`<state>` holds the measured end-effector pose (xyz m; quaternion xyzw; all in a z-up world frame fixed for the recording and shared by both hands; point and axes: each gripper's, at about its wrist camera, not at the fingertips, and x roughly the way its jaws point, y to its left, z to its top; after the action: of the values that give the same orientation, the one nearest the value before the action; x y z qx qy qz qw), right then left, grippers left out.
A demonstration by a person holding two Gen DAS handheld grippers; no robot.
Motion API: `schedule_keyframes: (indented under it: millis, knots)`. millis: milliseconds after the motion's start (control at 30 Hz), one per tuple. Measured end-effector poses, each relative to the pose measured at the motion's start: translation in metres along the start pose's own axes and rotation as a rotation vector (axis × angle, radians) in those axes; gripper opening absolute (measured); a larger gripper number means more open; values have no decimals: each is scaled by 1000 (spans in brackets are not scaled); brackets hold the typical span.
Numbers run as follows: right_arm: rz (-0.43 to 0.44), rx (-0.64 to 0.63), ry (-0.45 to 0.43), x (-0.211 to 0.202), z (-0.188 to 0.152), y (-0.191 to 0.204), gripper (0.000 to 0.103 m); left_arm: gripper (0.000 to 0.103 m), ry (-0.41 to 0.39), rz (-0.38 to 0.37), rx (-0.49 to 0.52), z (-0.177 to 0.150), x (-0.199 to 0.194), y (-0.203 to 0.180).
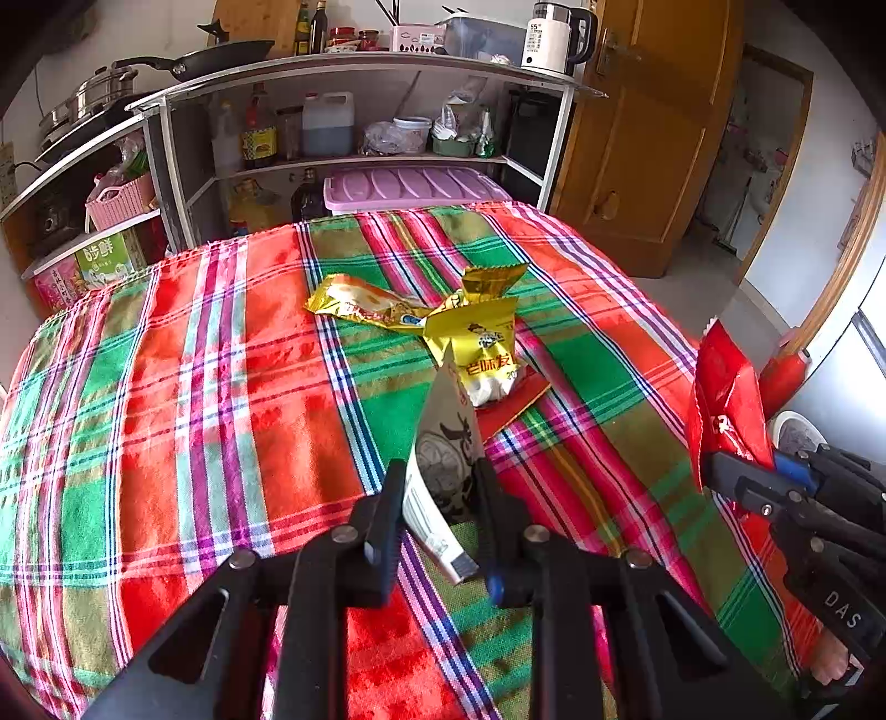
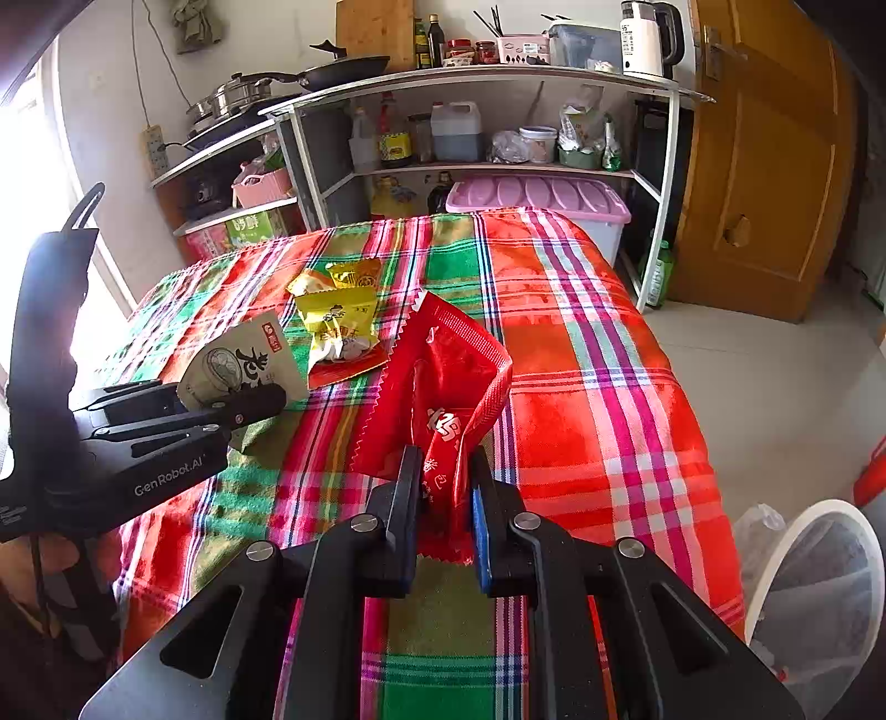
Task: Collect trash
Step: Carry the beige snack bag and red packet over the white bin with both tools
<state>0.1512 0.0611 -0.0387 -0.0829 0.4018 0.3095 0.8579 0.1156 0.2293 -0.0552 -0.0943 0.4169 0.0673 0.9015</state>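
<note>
The left gripper (image 1: 440, 471) is pinching a beige packet (image 1: 443, 443) between its 2 fingers, holding it upright on edge just above the plaid cloth (image 1: 221, 387). In the right wrist view the same packet (image 2: 243, 360) is sticking out of that gripper (image 2: 260, 399), tilted toward the shelf.

The right gripper (image 2: 443, 465) is clamping a red wrapper (image 2: 448, 382), its 2 fingers pressing on the wrapper's lower end while the crumpled top is standing up above the cloth (image 2: 609, 387). From the left wrist view this wrapper (image 1: 725, 399) is rising from the right gripper (image 1: 720, 471) at the table's right edge.

Near the middle of the cloth, 3 more pieces are lying together: a yellow packet (image 1: 482, 343) is resting partly on a flat red wrapper (image 1: 515, 404), and a long gold wrapper (image 1: 365, 304) is lying just beside them, touching the yellow one. A small gold scrap (image 1: 490, 279) is poking up behind the yellow packet.

A white bin (image 2: 819, 581) lined with a clear bag is standing on the floor beside the table, to the right of the right gripper. Behind the table a shelf (image 1: 354, 72) is carrying bottles, a kettle (image 1: 554, 39) and a pan (image 1: 221, 55).
</note>
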Motion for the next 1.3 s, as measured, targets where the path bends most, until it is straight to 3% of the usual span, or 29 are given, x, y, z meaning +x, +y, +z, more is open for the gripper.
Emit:
schedule_keyframes:
  millis: [267, 533, 933, 1300]
  knots:
    - [-2, 26, -38, -22, -5, -8, 16, 24, -68, -40, 5, -1, -37, -14]
    - [-34, 71, -87, -61, -21, -26, 16, 25, -112, -90, 73, -4, -64, -58]
    - [-153, 165, -147, -122, -52, -76, 16, 25, -121, -167, 171, -8, -73, -131]
    - [-288, 270, -146, -164, -93, -137, 16, 25, -96, -269, 280, -16, -66, -213]
